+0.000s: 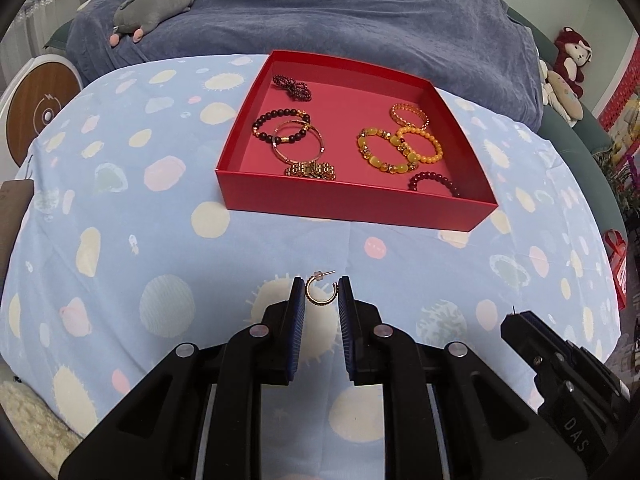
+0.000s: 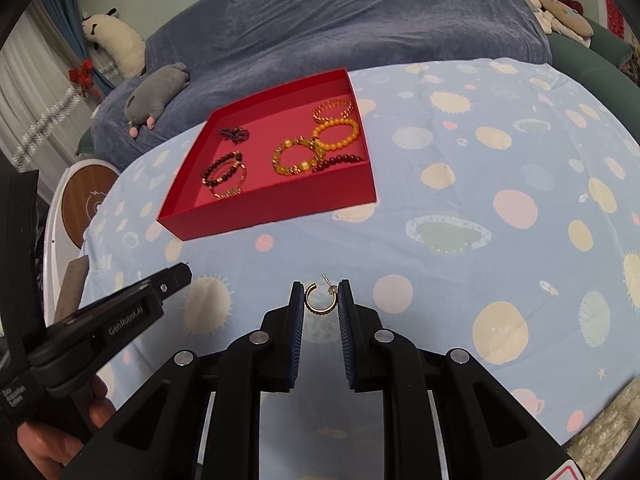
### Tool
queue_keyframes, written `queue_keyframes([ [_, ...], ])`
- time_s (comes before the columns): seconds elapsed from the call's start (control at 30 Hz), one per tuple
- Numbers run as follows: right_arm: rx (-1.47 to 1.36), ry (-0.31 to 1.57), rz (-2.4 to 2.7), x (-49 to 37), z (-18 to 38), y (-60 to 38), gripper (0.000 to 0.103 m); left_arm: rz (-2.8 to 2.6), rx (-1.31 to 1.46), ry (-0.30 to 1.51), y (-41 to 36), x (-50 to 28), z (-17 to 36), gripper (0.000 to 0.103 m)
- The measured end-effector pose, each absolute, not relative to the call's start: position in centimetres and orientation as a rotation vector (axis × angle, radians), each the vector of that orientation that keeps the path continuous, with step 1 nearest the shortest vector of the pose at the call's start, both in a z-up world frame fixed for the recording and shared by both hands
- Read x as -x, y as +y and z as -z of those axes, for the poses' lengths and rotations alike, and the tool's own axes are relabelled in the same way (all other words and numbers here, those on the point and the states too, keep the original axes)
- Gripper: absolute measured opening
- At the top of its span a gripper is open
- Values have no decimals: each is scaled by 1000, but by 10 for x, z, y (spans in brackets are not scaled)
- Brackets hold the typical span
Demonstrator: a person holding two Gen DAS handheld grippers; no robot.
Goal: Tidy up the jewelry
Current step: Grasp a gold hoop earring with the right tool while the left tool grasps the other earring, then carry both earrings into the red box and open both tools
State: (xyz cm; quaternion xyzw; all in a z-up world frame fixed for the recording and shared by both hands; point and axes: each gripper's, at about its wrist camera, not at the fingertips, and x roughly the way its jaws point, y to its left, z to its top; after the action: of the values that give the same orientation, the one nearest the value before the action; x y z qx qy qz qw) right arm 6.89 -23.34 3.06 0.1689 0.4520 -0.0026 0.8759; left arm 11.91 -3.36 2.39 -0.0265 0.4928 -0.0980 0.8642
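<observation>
A small gold hoop earring sits between the fingertips of my left gripper, whose jaws touch its sides just above the cloth. A second gold hoop earring sits the same way between the fingertips of my right gripper. A red open box stands ahead on the table and holds several bead bracelets and bangles, among them yellow bead bracelets and a dark bead bracelet. The box also shows in the right wrist view, to the left.
The table wears a light blue cloth with planet prints. A blue-covered sofa with plush toys stands behind it. The right gripper's body shows at lower right; the left one's shows at left.
</observation>
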Motion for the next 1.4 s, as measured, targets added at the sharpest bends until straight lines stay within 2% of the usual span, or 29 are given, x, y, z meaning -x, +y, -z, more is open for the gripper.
queue_keyframes([
  [0.63,-299,847,-55,-83,-83,-217,16,218,65,968,-29,-122,-69,17],
  [1.4,-239,789,-80,-186,-98,-218,16,232,10,889,-61,-213,-93,17],
])
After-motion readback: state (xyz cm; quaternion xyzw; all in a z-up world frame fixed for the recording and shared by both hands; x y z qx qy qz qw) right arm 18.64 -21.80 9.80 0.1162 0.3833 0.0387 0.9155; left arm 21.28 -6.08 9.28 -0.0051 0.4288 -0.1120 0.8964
